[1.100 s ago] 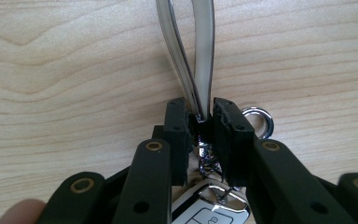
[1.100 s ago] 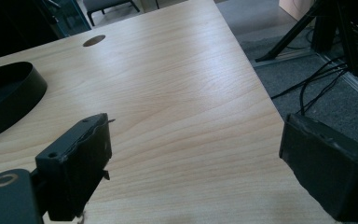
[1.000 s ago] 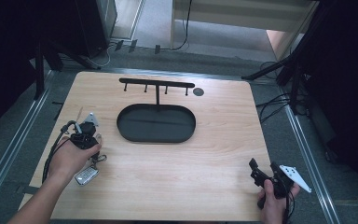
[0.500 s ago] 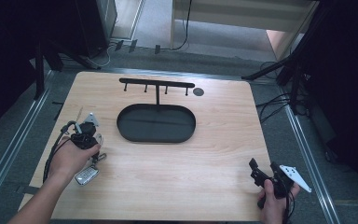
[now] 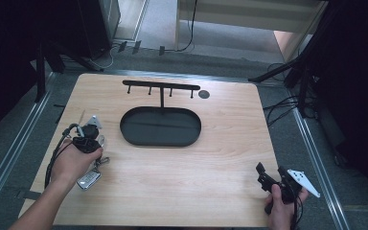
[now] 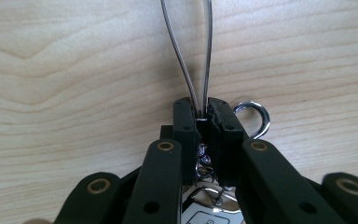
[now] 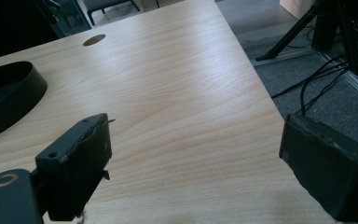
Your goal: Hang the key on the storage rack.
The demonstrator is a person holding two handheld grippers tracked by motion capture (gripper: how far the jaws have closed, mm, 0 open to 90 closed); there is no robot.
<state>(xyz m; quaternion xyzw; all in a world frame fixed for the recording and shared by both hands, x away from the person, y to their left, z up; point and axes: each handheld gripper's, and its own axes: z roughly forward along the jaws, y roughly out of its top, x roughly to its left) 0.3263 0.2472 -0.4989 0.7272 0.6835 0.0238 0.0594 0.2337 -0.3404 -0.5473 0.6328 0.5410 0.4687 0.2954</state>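
A silver car key fob (image 5: 88,179) lies on the wooden table near its left edge, beside the person's left hand. My left gripper (image 5: 90,139) points down just above it. In the left gripper view this gripper (image 6: 203,110) is shut on a thin wire loop (image 6: 186,65) of the key set. A small silver ring (image 6: 256,116) lies on the wood beside the jaws, and the fob (image 6: 209,215) shows beneath them. My right gripper (image 5: 270,178) rests at the table's front right, and in its own view it (image 7: 196,154) stands wide open with nothing between its pads.
A black oval tray (image 5: 129,132) sits at the table's middle, with a black post and a hook bar (image 5: 160,86) behind it. A dark round hole (image 5: 203,94) is at the back right. Cables and stands (image 5: 287,103) lie off the right edge.
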